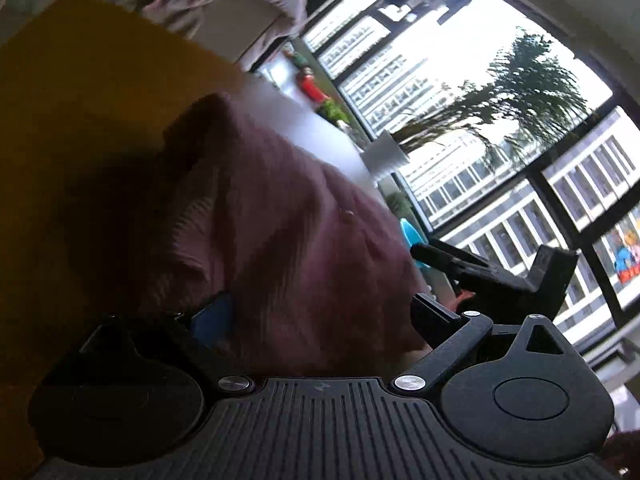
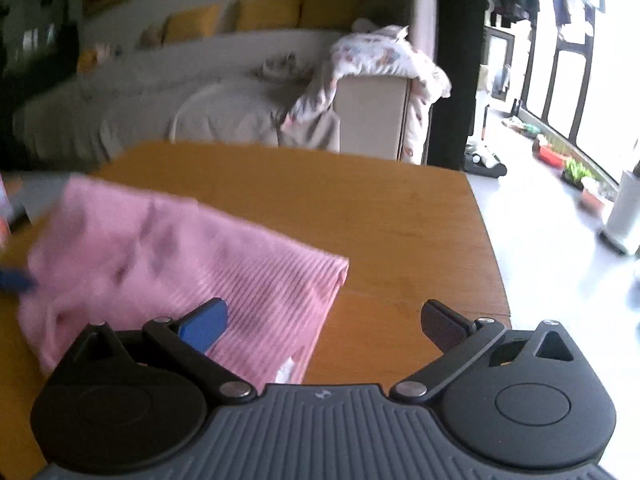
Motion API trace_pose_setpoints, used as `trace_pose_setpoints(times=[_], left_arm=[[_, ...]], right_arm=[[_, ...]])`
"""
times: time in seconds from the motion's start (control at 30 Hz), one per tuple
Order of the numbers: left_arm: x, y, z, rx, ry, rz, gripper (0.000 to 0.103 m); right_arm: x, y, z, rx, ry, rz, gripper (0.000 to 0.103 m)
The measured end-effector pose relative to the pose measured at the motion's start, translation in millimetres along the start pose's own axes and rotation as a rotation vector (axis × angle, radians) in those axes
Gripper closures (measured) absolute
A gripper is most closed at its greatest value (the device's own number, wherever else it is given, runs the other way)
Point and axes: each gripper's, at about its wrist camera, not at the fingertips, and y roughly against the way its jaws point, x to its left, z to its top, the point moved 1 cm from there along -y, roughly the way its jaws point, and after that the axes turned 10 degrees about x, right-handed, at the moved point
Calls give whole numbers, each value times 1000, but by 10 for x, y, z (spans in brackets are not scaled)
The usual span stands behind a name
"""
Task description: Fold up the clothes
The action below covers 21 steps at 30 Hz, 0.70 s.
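Right gripper (image 2: 324,322) jaws spread over pink garment (image 2: 168,264) — left gripper's (image 1: 320,312) seemingly spread too.

One pink garment (image 2: 160,264), one wooden table (image 2: 360,208), perhaps four yellow cushions (image 2: 268,12).

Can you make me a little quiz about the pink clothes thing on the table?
1. True or false: the right gripper is shut on the pink ribbed knit garment.
2. What is under the garment? A) a carpet B) the orange-brown wooden table C) a bed
3. Fill in: the soft square cushions along the sofa back are ___.

Key: 1 false, its jaws stand open; 2 B; 3 yellow.
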Motion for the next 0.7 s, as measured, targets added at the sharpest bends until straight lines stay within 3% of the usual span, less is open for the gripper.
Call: trace_pose_setpoints(times=[0.13,0.27,0.33,0.4,0.53,0.7], left_arm=[[73,-57,285,-47,36,56,5],[94,-77,587,-110,33,155,5],[28,7,641,-133,13,146,5],[-98,59,629,-141,-40,94,5],[-384,33,489,-118,-169,-33,2],[-294,-387,276,-20,-116,19,2]], right_arm=[[277,17,-121,-4,104,-18,0],[604,328,-263,-19,251,145,0],[614,541,-278,-66,281,219,0],[516,666,-221,-120,251,229,0],[480,338,-238,-85,228,112,0],[433,-57,-253,-39,201,-29,0]])
